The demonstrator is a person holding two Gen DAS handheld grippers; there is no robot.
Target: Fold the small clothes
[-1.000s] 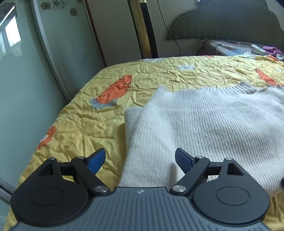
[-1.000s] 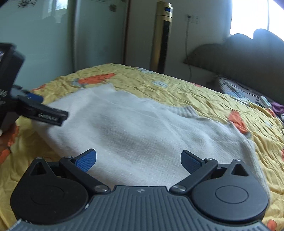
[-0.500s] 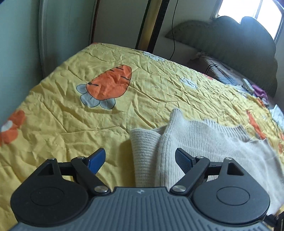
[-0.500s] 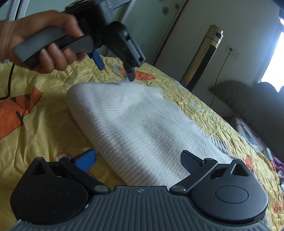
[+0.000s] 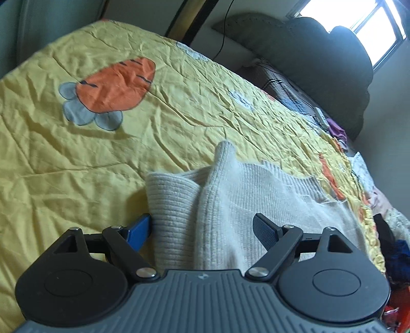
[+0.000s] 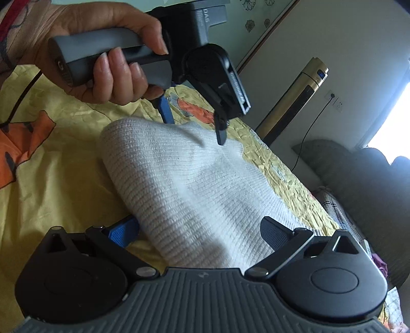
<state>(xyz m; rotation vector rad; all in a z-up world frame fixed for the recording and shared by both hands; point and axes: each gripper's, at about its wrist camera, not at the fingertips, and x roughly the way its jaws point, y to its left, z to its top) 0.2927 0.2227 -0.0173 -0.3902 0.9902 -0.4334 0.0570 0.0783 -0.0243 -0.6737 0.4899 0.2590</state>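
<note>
A cream ribbed knit sweater [image 5: 230, 205] lies folded on the yellow bedspread [image 5: 77, 158]. My left gripper [image 5: 202, 228] is open, its jaws straddling the sweater's folded left edge, with a ribbed cuff or hem [image 5: 169, 202] between them. In the right wrist view the sweater [image 6: 184, 189] runs away from my open right gripper [image 6: 202, 233], whose jaws straddle its near end. The left gripper [image 6: 194, 128] also shows there, held by a hand [image 6: 102, 59], open with its tips at the sweater's far end.
The bedspread has orange carrot prints [image 5: 112, 84]. A dark headboard [image 5: 320, 59] and loose clothes [image 5: 338, 133] lie at the bed's far right. A gold tower fan [image 6: 294, 100] stands by the wall, with mirrored wardrobe doors [image 6: 256, 23] behind.
Both grippers swung left and dropped toward the sweater's ends. The left gripper came down over the folded left edge; the right wrist view turned so that the left gripper and its hand are in view.
</note>
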